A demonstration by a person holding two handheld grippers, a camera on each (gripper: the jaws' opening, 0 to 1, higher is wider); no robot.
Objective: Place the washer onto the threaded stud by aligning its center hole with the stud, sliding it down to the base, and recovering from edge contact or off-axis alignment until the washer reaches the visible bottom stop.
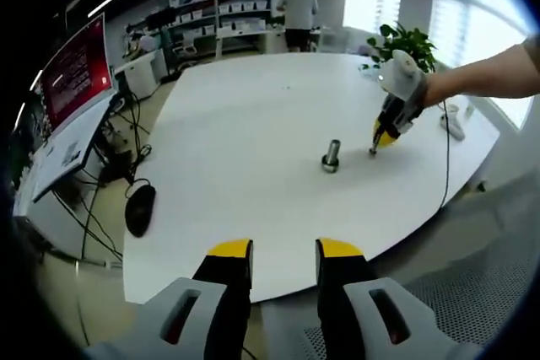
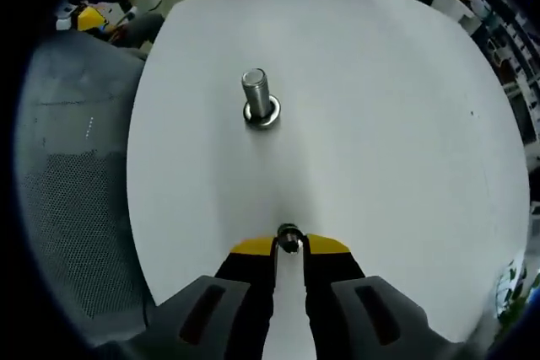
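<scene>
A steel threaded stud [image 2: 256,97] stands upright on its round base on the white table [image 2: 380,124], ahead of my right gripper [image 2: 288,244]. That gripper's yellow-tipped jaws are shut on a small metal washer [image 2: 288,237], held low over the table and short of the stud. In the left gripper view the stud [image 1: 331,156] stands mid-table, and the right gripper [image 1: 377,145] reaches in from the right just beside it, held by a person's arm. My left gripper [image 1: 284,250] hangs open at the table's near edge with nothing between its jaws.
A black mouse [image 1: 140,209] lies off the table's left side near a red monitor [image 1: 76,73]. A potted plant [image 1: 403,42] and a white cable stand at the far right. A grey mesh chair [image 2: 76,183] sits left of the table. A person stands by shelves [image 1: 297,13].
</scene>
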